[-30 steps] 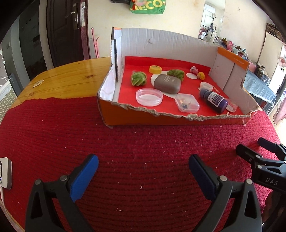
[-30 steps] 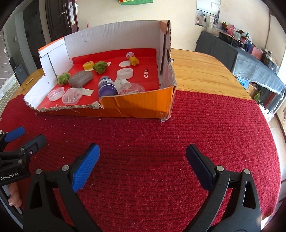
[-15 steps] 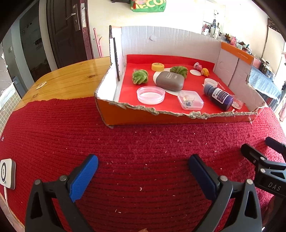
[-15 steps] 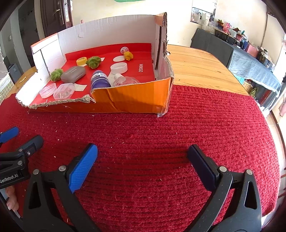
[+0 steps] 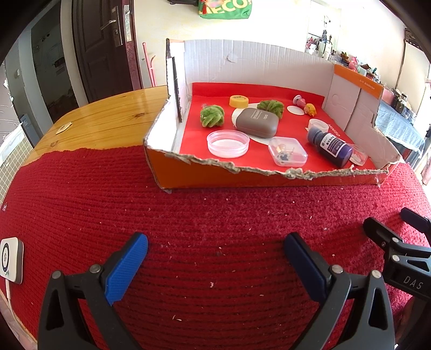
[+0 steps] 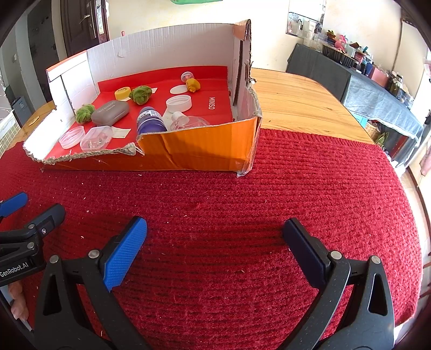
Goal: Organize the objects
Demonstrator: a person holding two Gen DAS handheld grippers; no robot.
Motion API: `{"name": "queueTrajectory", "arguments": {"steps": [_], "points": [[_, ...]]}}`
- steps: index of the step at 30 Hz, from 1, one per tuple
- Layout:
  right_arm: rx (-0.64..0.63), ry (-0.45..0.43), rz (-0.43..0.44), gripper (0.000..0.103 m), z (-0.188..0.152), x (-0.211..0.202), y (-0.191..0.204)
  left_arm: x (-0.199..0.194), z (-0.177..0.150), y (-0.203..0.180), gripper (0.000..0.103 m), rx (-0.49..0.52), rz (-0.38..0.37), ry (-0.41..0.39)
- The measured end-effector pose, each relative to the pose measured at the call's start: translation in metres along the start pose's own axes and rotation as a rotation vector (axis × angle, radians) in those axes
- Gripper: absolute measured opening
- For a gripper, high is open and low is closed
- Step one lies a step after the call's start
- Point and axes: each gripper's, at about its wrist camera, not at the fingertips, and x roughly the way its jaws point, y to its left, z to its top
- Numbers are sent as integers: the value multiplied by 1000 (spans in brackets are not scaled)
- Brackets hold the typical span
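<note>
Big torn cardboard box (image 5: 269, 175) on a red mat (image 5: 188, 215); all small items sit inside: gray case (image 5: 257, 122), purple bottle (image 5: 330, 146), clear dish (image 5: 227, 140), 2 green pom-poms, etc. Fits sorting done or not started; can't tell. L gripper (image 5: 215, 258) & R gripper (image 6: 214, 242) both wide open, holding nothing. Only R view shows a clear bottle (image 6: 190, 122) behind the front wall.

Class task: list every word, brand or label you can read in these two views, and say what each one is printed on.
"MINISO": red liner of the cardboard box.
"GenRobot.AI": left gripper.
"DAS": right gripper.
"ECO", cut off: green bag on the wall.
Too small or blurred: grey case, purple bottle, yellow cap, box's orange flap.
</note>
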Motion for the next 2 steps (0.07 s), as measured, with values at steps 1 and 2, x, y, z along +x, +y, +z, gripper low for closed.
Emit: {"name": "queueTrajectory", "arguments": {"steps": [1,2], "points": [[0,0,0,103,0,0,0,0,0,0,103,0,0,0],[0,0,0,103,0,0,0,0,0,0,103,0,0,0]]}}
